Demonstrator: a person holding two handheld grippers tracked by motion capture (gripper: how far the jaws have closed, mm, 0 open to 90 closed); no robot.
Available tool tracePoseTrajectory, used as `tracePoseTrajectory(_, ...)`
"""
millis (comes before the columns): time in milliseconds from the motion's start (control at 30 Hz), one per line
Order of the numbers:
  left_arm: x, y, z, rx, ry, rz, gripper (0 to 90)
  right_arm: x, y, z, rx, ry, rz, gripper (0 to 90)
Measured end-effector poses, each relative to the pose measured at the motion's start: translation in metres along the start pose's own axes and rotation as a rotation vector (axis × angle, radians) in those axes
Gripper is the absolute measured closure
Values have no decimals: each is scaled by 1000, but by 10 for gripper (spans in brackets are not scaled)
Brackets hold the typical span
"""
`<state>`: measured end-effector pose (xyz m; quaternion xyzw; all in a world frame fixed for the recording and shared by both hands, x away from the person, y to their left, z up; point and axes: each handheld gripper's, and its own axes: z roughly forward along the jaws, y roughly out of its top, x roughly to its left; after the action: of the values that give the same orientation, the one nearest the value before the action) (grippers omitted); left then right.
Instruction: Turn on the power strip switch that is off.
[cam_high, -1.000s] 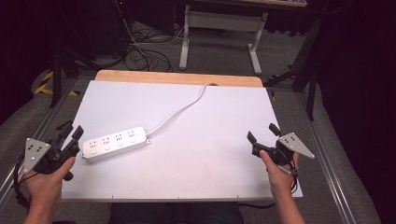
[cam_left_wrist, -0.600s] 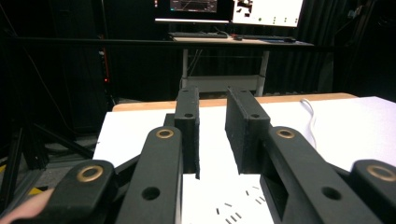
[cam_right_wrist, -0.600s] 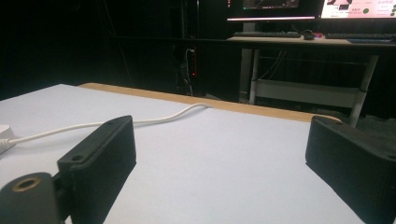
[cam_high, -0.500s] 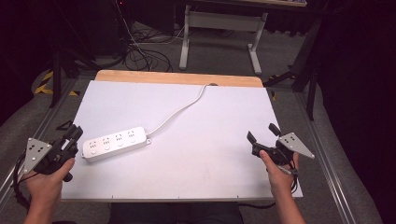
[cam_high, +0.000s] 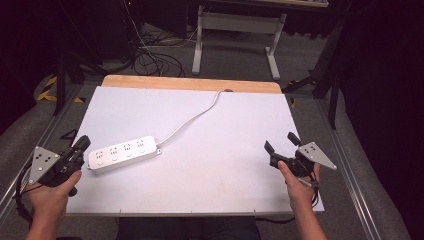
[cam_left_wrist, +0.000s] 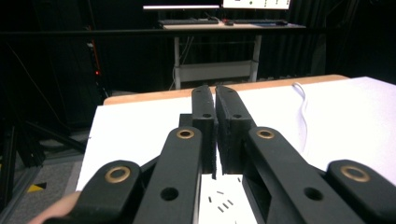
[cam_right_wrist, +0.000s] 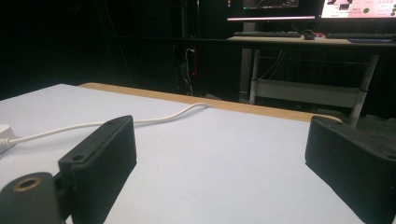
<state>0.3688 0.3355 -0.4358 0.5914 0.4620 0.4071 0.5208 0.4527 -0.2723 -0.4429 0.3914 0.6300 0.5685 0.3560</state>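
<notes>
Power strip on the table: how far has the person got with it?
Nothing looks done yet: the power strip lies flat on the table, its cord trailing off the far edge. In hand: the left hand-held gripper, jaws nearly closed on nothing, sits just beside its end. The right hand-held gripper waits open, far off. Grasping and moving it remain.

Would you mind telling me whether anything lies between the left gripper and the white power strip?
Nothing visible does. The left gripper, jaws shut, sits just beside the near end of the power strip, with bare white table between them.
</notes>
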Motion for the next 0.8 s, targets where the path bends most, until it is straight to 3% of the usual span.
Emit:
tracePoseTrajectory(233,-5,2,3,41,-6,39,892,1,0,1,3,5,-1,99)
tracePoseTrajectory(800,-9,2,10,138,-52,66,897,1,0,1,8,6,-3,99)
